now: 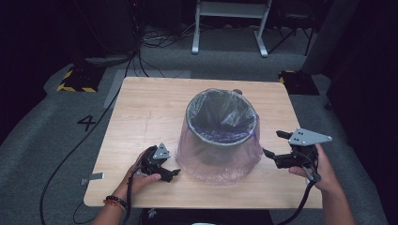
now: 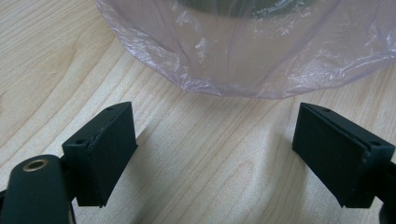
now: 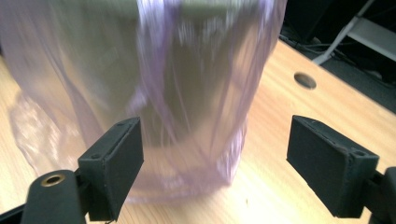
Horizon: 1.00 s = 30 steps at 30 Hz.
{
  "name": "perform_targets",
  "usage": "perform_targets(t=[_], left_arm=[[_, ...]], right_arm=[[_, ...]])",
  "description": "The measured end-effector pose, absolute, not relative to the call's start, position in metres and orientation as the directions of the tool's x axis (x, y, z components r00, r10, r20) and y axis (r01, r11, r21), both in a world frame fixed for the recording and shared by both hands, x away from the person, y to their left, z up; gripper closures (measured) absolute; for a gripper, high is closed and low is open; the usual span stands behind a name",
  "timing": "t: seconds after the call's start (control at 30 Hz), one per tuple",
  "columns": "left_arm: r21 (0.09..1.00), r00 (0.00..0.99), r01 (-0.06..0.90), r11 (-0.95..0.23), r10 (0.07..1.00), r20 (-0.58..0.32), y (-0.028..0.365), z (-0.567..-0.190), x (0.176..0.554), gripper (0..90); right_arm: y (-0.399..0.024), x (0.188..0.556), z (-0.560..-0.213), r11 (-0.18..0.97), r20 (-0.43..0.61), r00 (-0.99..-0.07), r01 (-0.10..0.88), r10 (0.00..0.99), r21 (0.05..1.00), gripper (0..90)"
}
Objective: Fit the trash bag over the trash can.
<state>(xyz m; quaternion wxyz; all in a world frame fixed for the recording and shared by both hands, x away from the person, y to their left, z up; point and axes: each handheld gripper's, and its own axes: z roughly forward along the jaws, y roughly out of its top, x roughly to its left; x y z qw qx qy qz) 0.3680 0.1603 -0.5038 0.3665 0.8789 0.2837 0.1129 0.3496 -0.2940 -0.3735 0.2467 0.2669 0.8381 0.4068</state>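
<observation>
Left gripper (image 1: 165, 169) sits low on the table (image 1: 141, 112), jaws wide apart, nothing between them. In the left gripper view the pads (image 2: 109, 154) frame bare wood, with the bag's (image 2: 243, 51) hem just ahead, not touching

Right gripper (image 1: 277, 149) is off the bin's (image 1: 220, 123) right side, above the table, jaws also spread wide and empty. In the right gripper view the bag (image 3: 154, 98) fills the space ahead of the pads (image 3: 116, 163); that frame is motion-blurred, so I can't tell for sure whether the near pad brushes the film. I read it as clear

Bin stands mid-table, upright. Thin purple bag lines the inside, folds over the rim (image 1: 192, 123) and hangs down the outside almost to the table, flaring out at the bottom

Step in hand, as I read it: final approach to the bag skirt from both sides, no grip yet. Could be pulling the liner off or tidying it, the frames don't say which

Next move needs:
- each gripper in until one pad is behind a fold of film, one in front
- close on film only, not on the bin wall
- left goes for the hem near the table, so keep the lower pad from scraping wood
- lift evenly both sides, since the bin is light and could tip or drag with the bag
</observation>
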Motion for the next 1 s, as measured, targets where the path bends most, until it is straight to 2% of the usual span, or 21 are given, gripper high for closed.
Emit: perform_targets(t=[0.13, 0.47, 0.83, 1.0], left_arm=[[0.708, 0.814, 0.416, -0.571, 0.581, -0.009, 0.16, -0.504, 0.368, 13.3], [0.707, 0.811, 0.417, -0.571, 0.585, -0.006, 0.16, -0.504, 0.367, 13.4], [0.71, 0.813, 0.415, -0.57, 0.583, -0.007, 0.161, -0.504, 0.366, 13.5], [0.709, 0.814, 0.413, -0.572, 0.581, -0.006, 0.161, -0.504, 0.367, 13.4]], right_arm=[[-0.304, 0.348, -0.401, 0.549, -0.218, -0.72, 0.262, 0.659, 0.794, 18.6], [-0.331, 0.348, -0.464, 0.558, -0.168, -0.699, 0.377, 0.695, 0.739, 18.0], [-0.345, 0.343, -0.494, 0.54, -0.119, -0.679, 0.452, 0.725, 0.71, 17.8], [-0.357, 0.341, -0.501, 0.474, -0.062, -0.651, 0.481, 0.757, 0.737, 16.2]])
